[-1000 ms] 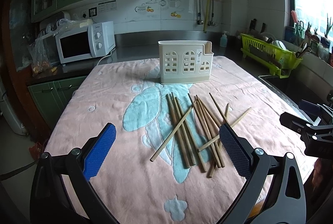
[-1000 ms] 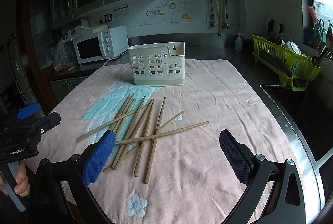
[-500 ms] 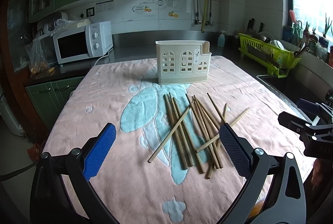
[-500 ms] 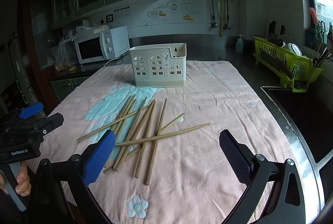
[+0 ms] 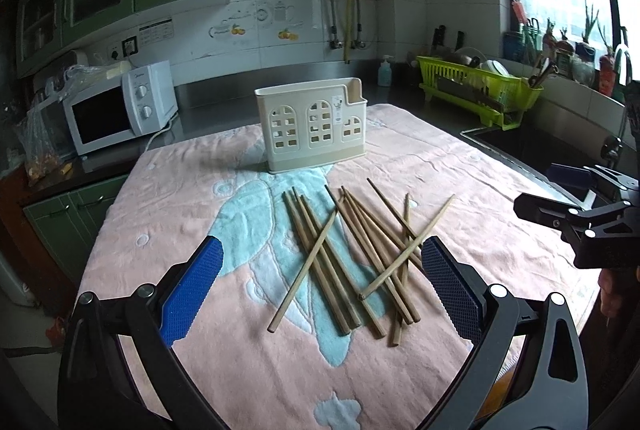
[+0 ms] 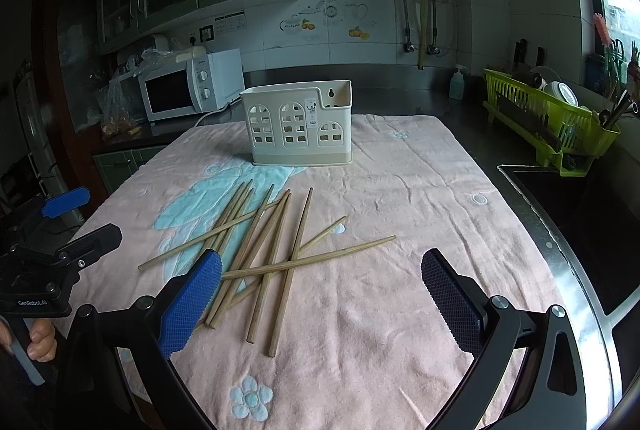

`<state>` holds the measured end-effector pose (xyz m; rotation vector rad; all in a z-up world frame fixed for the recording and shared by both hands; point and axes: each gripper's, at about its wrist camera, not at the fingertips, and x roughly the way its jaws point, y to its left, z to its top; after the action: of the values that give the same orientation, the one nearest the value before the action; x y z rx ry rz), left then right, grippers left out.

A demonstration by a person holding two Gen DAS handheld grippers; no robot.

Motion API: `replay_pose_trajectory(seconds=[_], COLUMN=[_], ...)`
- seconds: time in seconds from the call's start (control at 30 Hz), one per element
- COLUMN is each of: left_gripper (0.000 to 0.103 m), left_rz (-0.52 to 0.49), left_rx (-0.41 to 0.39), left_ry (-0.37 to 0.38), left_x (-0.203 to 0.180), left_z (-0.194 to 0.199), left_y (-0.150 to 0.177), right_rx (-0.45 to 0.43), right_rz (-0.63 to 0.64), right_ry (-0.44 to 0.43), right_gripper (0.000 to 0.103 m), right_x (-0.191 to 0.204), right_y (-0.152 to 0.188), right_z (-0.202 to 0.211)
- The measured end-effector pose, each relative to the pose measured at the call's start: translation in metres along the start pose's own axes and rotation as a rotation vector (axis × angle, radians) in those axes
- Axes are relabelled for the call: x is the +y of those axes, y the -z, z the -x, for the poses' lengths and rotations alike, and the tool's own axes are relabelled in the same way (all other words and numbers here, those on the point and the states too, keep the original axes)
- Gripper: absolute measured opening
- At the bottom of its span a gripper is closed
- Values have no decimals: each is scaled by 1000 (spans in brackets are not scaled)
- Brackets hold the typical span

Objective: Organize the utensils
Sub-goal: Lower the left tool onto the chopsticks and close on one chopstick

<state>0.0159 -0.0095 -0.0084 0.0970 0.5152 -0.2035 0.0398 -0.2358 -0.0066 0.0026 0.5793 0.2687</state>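
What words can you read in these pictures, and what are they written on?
"GenRobot.AI": printed in white on the black body of the left gripper, seen from the right wrist view.
Microwave brand mark: too small to read.
Wall notice by the socket: too blurred to read.
Sticker on the cream utensil holder: too small to read.

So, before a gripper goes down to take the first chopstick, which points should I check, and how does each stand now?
1. Left gripper open and holding nothing: ok.
2. Right gripper open and holding nothing: ok.
3. Chopsticks all lying on the pink towel, none off its edge: ok.
4. A single chopstick free to take alone: not ok for most, they cross one another; the long one lying across the top of the pile looks easiest.
5. Cream utensil holder upright, with no object between it and the pile: ok.
6. Room inside the holder: cannot tell, its inside is mostly hidden.
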Motion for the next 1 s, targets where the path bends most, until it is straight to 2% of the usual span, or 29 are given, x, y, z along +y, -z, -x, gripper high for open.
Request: replay_pose_trajectory(seconds=[0.1,0.27,0.3,0.67,0.73,0.93,1.0], left_gripper=[98,85,79,52,43,30,30], left_rz=[-42,-85,-92,-232,-247,-280,-281], left_rx=[25,79,92,214,230,261,270], left_ry=[64,162,179,319,339,379,393], left_x=[0,-4,-5,-23,-24,-27,-28], left_z=[-10,-31,-35,-82,-89,-103,-107], left_y=[4,11,13,22,23,25,26], right_rx=[4,10,13,52,57,70,73], right_rz=[1,-8,-8,-36,-40,-51,-54], right_ry=[3,-1,-2,-22,-24,-29,-30], right_gripper=[97,97,97,97,97,97,97], right_x=[-3,-6,-7,-12,-12,-16,-16], right_y=[1,5,6,15,16,15,15], right_z=[-4,-10,-11,-30,-32,-38,-40])
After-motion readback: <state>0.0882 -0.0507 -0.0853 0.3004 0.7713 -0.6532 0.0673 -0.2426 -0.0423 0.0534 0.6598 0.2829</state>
